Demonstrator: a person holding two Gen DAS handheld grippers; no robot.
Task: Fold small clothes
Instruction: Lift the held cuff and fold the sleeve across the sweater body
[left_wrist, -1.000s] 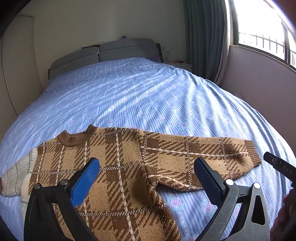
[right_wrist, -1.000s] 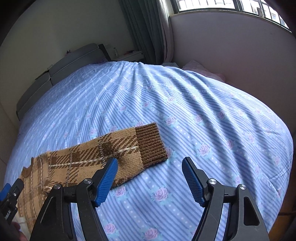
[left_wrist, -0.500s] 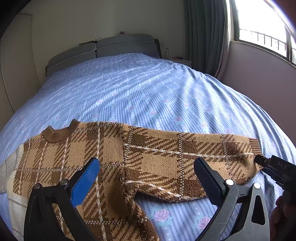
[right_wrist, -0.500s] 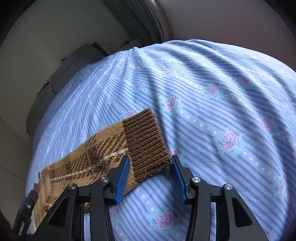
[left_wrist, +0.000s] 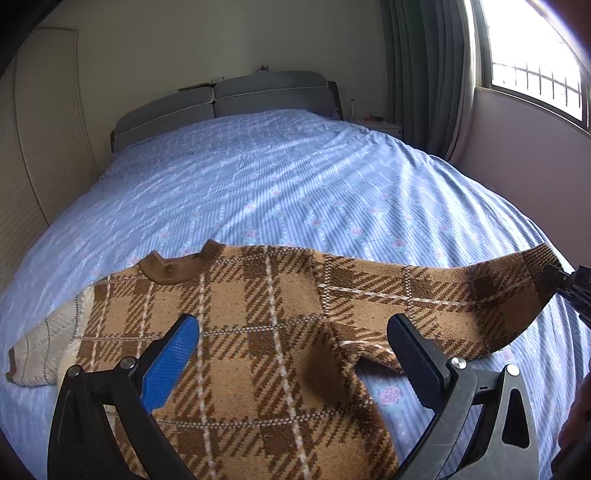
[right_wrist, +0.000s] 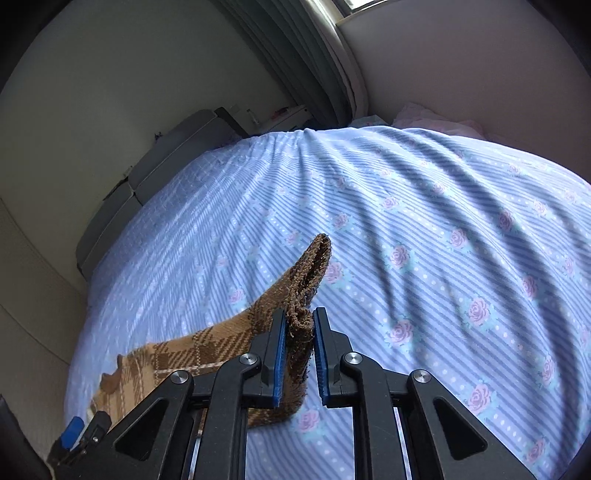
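A brown plaid sweater lies spread on the blue flowered bedsheet, collar toward the headboard. Above its body the left gripper hangs with jaws wide and nothing between them. Over to the right, the right gripper has just been closing and now pinches the ribbed cuff, lifting that sleeve end off the sheet.

Black tool (blue pads).
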